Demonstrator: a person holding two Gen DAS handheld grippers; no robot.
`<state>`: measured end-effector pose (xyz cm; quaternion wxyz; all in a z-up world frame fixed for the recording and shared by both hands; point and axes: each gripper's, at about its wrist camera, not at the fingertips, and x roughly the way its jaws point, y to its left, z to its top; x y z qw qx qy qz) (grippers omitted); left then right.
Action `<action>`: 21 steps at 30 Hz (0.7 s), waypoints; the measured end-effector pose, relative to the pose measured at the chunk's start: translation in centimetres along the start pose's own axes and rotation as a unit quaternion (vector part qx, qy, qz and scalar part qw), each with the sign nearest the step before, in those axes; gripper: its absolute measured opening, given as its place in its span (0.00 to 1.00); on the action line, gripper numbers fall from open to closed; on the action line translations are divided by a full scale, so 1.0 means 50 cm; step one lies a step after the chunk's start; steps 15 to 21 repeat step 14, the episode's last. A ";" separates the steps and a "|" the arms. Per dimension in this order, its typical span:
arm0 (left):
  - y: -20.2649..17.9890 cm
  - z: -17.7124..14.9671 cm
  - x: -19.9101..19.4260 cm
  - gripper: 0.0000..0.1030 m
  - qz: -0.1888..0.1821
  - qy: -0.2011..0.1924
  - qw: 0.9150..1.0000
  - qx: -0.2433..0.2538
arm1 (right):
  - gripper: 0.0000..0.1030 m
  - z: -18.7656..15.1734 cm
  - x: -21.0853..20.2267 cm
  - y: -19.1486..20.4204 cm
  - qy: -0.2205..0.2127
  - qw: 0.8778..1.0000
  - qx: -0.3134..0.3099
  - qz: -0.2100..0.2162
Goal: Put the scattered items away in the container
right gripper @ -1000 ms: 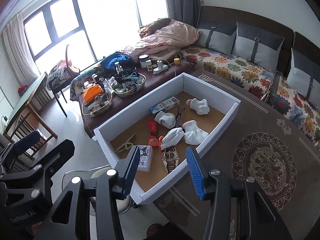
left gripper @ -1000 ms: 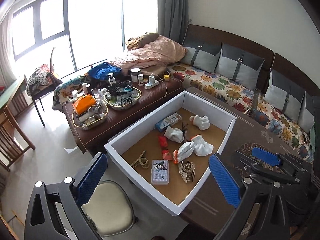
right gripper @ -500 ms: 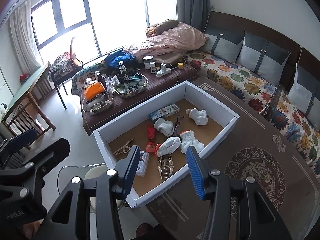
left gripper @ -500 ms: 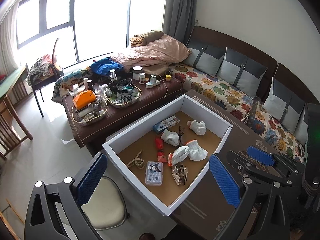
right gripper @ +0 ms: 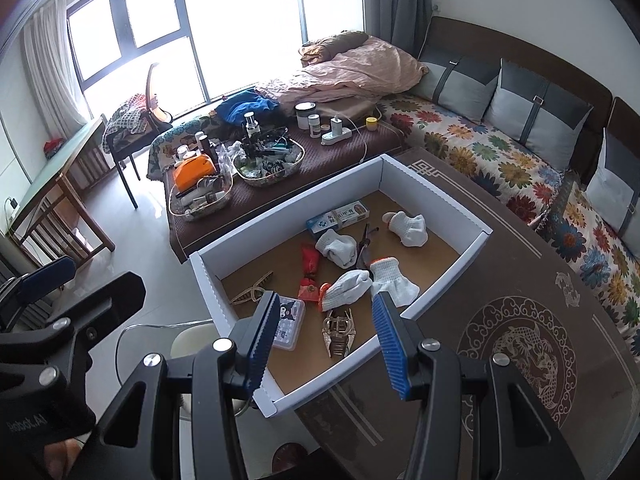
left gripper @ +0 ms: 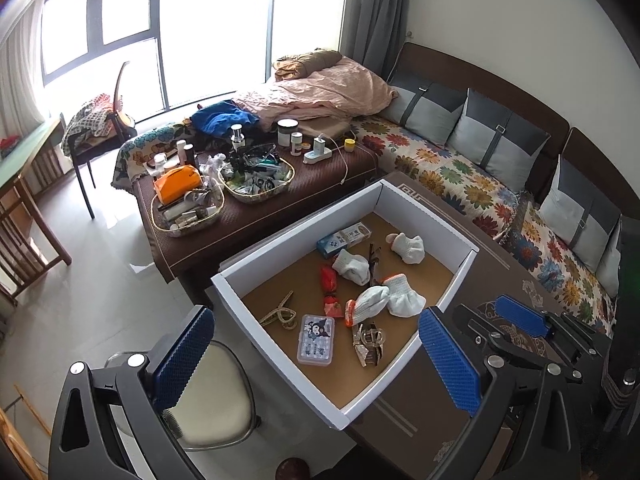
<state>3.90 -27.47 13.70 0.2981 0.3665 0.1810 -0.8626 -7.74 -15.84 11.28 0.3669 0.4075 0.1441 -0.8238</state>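
The clear case point(right gripper: 289, 320) is partly hidden behind the right tongs point(right gripper: 324, 342).

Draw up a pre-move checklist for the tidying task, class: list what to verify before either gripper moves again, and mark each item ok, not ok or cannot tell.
1. Left gripper empty, jaws apart: ok.
2. Right gripper empty, jaws apart: ok.
3. White box sits open-topped on the dark table: ok.
4. Items lie inside the box, such as the white socks, cartoon case and hair clip: ok.
5. Visible table beside the box bare of loose items: ok.
6. Table parts outside both views checked: cannot tell.
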 end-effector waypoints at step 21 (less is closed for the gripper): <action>0.006 0.010 -0.010 1.00 -0.040 -0.021 0.999 0.000 | 0.48 -0.005 0.018 -0.001 0.006 1.000 0.001 -0.002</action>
